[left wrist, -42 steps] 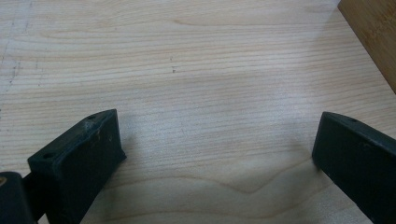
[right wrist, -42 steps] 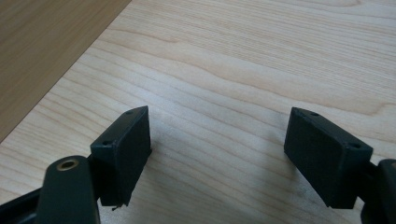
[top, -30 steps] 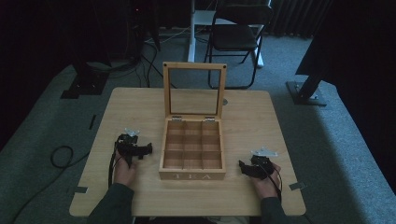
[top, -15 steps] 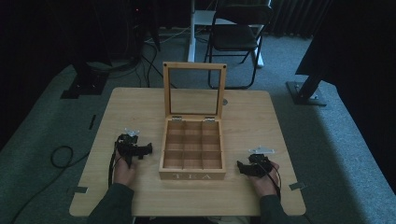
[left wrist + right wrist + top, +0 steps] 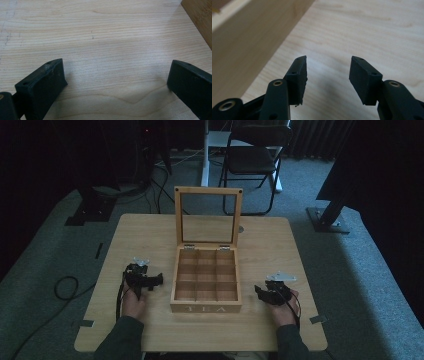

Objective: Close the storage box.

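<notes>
At the near edge of the table point(image 5: 150, 230), the left hand-held gripper point(image 5: 156, 279) rests with jaws spread wide and nothing between them. The right hand-held gripper point(image 5: 259, 291) has just been closing; its jaws stand partly apart, holding nothing. Between them sits the tea box point(image 5: 206, 292), its lid point(image 5: 208, 217) upright at the far side.

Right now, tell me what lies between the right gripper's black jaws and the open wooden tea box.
Nothing: bare light wooden tabletop separates right gripper from tea box, seen in right gripper view.
</notes>
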`<act>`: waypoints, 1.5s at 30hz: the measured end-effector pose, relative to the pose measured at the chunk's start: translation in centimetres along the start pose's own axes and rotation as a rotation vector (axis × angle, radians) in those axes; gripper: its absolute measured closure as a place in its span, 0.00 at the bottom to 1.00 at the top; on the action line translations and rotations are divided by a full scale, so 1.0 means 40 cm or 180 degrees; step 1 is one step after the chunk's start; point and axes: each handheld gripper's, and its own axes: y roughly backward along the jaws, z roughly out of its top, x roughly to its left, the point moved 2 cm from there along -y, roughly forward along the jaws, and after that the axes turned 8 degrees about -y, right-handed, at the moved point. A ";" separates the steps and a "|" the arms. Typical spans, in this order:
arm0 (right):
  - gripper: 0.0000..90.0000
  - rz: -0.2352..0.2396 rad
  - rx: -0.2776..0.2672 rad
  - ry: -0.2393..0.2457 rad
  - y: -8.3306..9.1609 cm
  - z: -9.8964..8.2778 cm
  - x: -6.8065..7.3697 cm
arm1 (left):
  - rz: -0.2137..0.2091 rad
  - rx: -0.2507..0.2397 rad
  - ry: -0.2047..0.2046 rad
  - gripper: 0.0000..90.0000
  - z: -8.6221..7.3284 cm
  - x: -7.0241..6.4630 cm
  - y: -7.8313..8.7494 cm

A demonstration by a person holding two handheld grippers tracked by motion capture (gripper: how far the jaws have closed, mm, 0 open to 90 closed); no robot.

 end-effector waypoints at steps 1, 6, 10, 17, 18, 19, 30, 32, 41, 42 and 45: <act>0.53 0.0004 -0.0011 0.0009 0.001 0.006 0.002 | 0.0000 0.0000 0.0000 0.02 0.000 0.000 0.000; 0.53 0.0062 -0.0076 0.0029 -0.003 0.032 0.013 | 0.0000 0.0000 0.0000 0.02 0.000 0.000 0.000; 0.53 0.0083 -0.0136 0.0046 -0.012 0.059 0.023 | 0.0000 0.0000 0.0000 0.02 0.000 0.000 0.000; 0.55 0.0117 -0.0183 0.0024 -0.022 0.095 0.030 | 0.0005 0.0002 0.0007 0.02 0.000 -0.001 0.000; 0.55 0.0121 -0.0187 0.0020 -0.023 0.099 0.031 | 0.0005 0.0001 0.0006 0.02 0.000 -0.001 0.000; 0.55 0.0123 -0.0179 0.0020 -0.026 0.103 0.031 | 0.0006 0.0001 0.0008 0.02 0.000 -0.001 0.000; 0.54 0.0133 -0.0241 -0.0002 -0.035 0.135 0.030 | 0.0015 0.0006 0.0016 0.02 -0.001 -0.001 0.001; 0.54 0.0129 -0.0262 -0.0005 -0.039 0.150 0.030 | 0.0014 0.0011 0.0011 0.02 -0.001 -0.001 0.001; 0.52 0.0146 -0.0323 0.0056 -0.047 0.188 0.043 | 0.0015 0.0009 0.0011 0.02 -0.001 -0.001 0.001; 0.51 0.0152 -0.0336 0.0067 -0.049 0.193 0.045 | 0.0015 0.0010 0.0011 0.02 -0.001 -0.001 0.001; 0.50 0.0159 -0.0329 0.0081 -0.056 0.204 0.050 | 0.0015 0.0010 0.0011 0.02 -0.001 -0.001 0.001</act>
